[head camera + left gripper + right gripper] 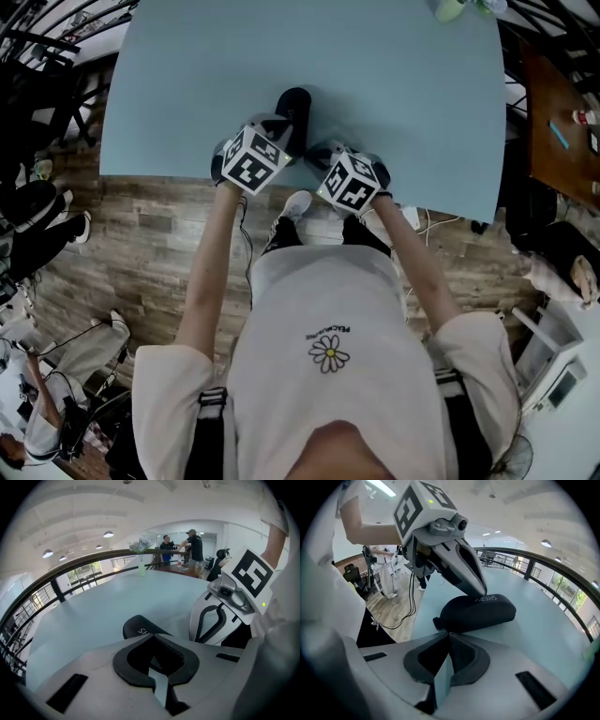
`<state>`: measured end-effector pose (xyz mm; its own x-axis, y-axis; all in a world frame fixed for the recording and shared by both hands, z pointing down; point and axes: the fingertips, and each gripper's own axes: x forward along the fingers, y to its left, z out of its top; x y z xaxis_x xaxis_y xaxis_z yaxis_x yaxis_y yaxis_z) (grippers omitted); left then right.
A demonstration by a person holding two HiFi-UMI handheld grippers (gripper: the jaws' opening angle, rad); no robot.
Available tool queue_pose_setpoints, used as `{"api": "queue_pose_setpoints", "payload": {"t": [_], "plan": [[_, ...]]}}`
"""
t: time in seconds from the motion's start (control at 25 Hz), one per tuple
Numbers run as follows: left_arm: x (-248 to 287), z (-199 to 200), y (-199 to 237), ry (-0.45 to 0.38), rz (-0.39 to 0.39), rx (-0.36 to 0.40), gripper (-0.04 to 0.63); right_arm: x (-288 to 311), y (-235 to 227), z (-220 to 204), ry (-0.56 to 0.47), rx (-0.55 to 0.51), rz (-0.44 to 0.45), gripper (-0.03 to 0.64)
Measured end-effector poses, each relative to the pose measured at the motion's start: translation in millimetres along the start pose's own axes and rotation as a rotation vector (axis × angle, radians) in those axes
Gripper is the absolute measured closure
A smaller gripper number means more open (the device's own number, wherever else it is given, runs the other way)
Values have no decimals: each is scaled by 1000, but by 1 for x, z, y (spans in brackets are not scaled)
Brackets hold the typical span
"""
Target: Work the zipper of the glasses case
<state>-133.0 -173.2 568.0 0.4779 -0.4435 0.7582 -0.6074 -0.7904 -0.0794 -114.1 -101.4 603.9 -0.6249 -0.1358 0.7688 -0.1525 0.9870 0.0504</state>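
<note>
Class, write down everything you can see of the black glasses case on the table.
The glasses case is black, oblong and rounded, seemingly fabric-covered, with white lettering on its upper side and a small tab at one end. It lies flat on the light blue table near the person's edge. The left gripper, shut, rests its tips on the top by the lettering; the right gripper, shut, points at the tabbed end, contact unclear.

One black glasses case (480, 611) sits on one pale blue table (375, 84). Two grippers are there, the left gripper (150, 638) and the right gripper (447, 633), each with one marker cube (251, 157). In the upper centre of the left gripper view stand two people (193, 545) and one vase of flowers (141, 550).
</note>
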Motion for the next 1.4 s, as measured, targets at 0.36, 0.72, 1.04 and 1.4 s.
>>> {"api": "queue_pose_setpoints", "payload": {"t": [0.36, 0.72, 1.04, 1.4], "plan": [[-1, 0, 0, 4, 7, 1, 581, 10, -11, -12, 97, -138, -75, 523], [-1, -2, 1, 2, 11, -5, 581, 15, -7, -7, 55, -5, 23, 591], [1, -4, 1, 12, 7, 3, 581, 10, -8, -13, 133, 16, -69, 595], [2, -2, -1, 29, 12, 39, 581, 9, -12, -14, 111, 11, -197, 595]]}}
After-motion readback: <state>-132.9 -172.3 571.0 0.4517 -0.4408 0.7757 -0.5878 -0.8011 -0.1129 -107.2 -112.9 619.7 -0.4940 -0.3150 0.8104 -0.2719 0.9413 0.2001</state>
